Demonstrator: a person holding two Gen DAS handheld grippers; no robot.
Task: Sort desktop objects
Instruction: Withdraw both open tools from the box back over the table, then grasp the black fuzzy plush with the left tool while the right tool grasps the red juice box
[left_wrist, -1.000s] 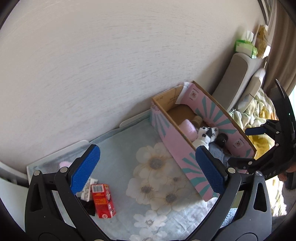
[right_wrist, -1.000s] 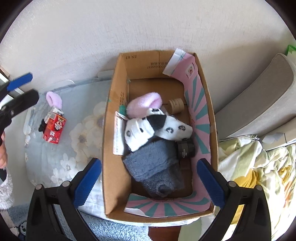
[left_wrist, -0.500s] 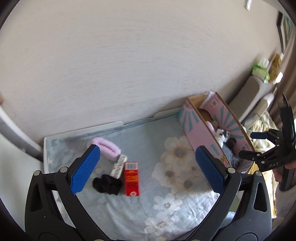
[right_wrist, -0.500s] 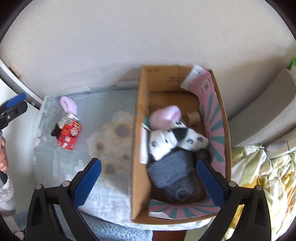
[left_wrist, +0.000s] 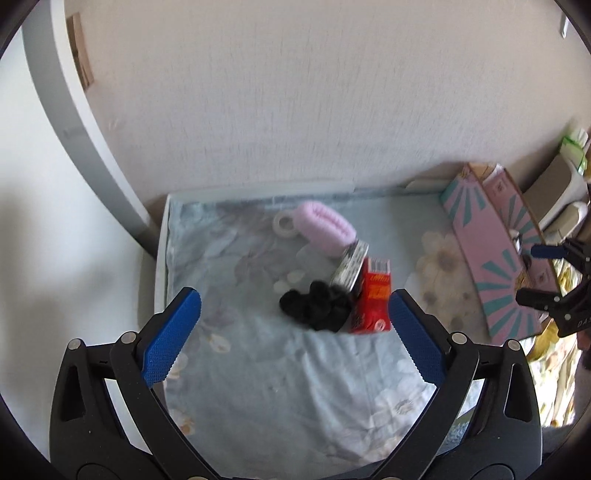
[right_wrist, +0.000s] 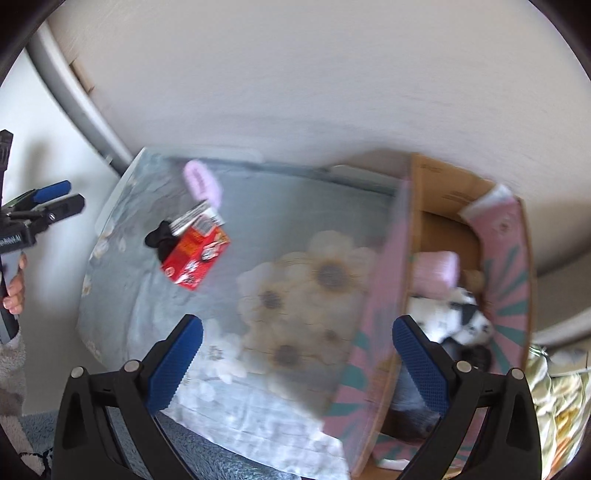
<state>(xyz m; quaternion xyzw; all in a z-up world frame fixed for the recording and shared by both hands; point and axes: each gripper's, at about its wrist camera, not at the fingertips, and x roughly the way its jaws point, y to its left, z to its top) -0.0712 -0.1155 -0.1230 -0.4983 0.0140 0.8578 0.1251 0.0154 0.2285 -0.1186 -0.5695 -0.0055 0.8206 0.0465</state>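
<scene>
Lying in a tight cluster at the middle of the left wrist view, the red carton (left_wrist: 373, 295) has a black scrunchie (left_wrist: 316, 308) touching its left side and a small black-and-white printed packet (left_wrist: 350, 266) leaning against its upper edge, with a pink fuzzy hair clip (left_wrist: 325, 229) and a tape ring (left_wrist: 285, 222) just beyond, toward the wall. All rest on the floral cloth (left_wrist: 280, 387) covering the desk. The left gripper (left_wrist: 295, 334) hangs above and in front of the cluster with its blue pads wide apart and nothing between them; the carton sits near the right pad (left_wrist: 415, 338). The right gripper (right_wrist: 297, 363), likewise spread and empty, hovers over the near wall of the pink-and-teal cardboard box (right_wrist: 369, 332) at the right of its frame, where a pink item and a spotted black-and-white soft thing already lie. Because the pieces touch, a closing grasp on the carton could probably drag the scrunchie along or knock the packet flat. A pad might also snag the soft cloth and pull everything sideways. Both views are blurred, so aiming looks uncertain, and the right gripper risks bumping the box wall.
</scene>
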